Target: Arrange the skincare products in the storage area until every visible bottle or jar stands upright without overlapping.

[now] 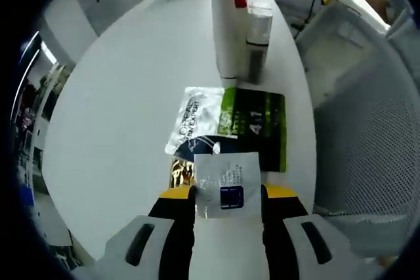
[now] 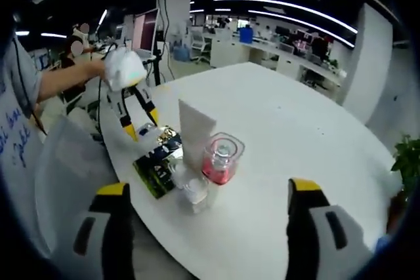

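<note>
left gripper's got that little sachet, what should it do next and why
Probably lift the small sachet, pinched in the left gripper, and set it on bare table. It overlaps the green packet and silver sachet lying flat beside the white tube.

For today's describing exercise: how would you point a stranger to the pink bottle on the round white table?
Start at the round white table and find the cluster of products near its edge. Beside the tall white tube stands the pink bottle, short, see-through and clear-capped. It is the only pink item; the clear bottle in front has no colour.
</note>
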Tool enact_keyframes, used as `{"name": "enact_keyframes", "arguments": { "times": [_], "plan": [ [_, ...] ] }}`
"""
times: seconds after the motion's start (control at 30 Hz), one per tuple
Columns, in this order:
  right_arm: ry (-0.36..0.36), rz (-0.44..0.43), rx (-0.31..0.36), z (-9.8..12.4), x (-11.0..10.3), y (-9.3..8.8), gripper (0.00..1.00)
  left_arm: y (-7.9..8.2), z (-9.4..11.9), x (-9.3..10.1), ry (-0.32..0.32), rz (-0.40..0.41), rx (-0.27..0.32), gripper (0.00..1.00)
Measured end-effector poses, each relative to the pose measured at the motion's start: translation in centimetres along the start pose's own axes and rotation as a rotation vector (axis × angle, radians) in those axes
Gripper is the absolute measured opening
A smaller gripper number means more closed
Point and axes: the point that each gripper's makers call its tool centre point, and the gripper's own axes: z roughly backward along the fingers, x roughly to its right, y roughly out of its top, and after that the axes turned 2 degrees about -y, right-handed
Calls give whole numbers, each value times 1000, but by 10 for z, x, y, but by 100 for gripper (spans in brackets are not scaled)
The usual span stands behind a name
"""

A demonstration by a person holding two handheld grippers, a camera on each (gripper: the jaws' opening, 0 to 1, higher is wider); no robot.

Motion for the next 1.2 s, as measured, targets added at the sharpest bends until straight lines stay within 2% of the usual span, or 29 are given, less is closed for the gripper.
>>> {"name": "enact_keyframes", "arguments": {
  "times": [0.07,0.4,0.6,1.03,1.2],
  "plan": [
    [11,-5,-9,0,-3,-2,100,-6,-2,2,-4,5,-29,37],
    [15,3,1,1,-4,0,100,-23,-12,15,-58,-26,-86,37],
    [14,7,-6,1,-4,-2,100,-25,-17,20,-74,-61,-99,37],
    [9,17,-13,3,-4,-4,100,-30,-27,23,-79,-61,-104,37],
    [14,24,-16,2,-5,-4,100,-27,-30,25,-83,-55,-91,37]
  ]
}}
